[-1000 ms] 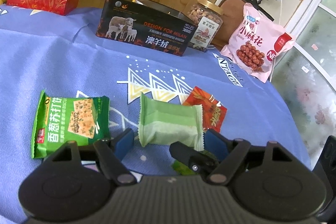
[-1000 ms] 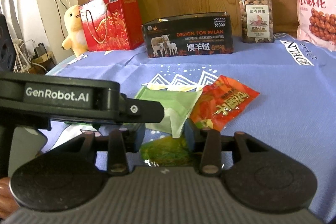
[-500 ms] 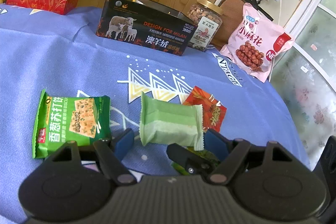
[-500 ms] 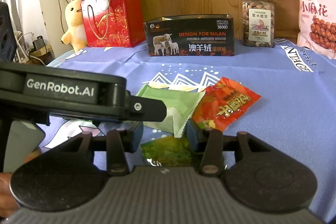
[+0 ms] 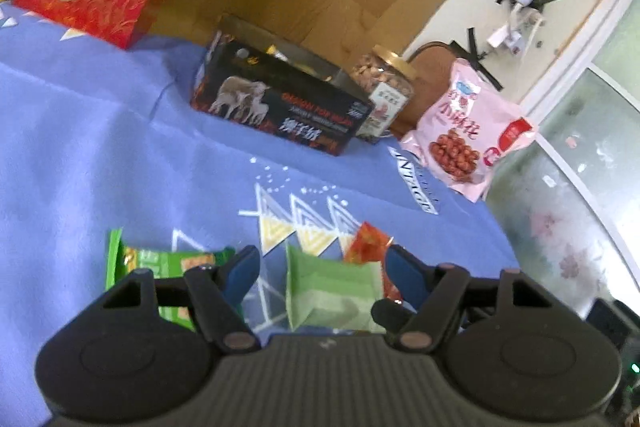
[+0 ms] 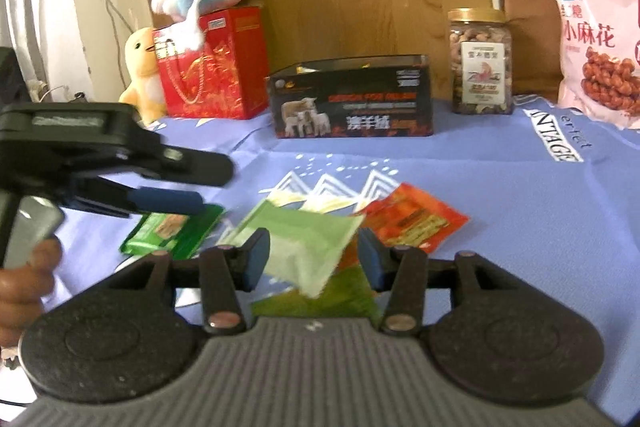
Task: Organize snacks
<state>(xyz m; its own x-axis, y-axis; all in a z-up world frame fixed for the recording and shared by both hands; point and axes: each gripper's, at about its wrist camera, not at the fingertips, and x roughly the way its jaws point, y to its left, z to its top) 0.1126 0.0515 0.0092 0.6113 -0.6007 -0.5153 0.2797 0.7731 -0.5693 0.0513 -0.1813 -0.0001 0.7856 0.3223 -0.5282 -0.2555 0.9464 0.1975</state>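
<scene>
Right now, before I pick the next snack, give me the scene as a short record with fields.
surface: blue tablecloth
loose snacks: pale green packet, red packet, green cracker packet
back row: black tin, nut jar, pink bag, red gift bag
left gripper: jaws closing, nothing gripped
right gripper: jaws opening, pale green packet between them, ungripped

"小麻花" on pink bag (image 6: 596, 43), "澳羊绒" on black box (image 6: 352, 99)
</scene>
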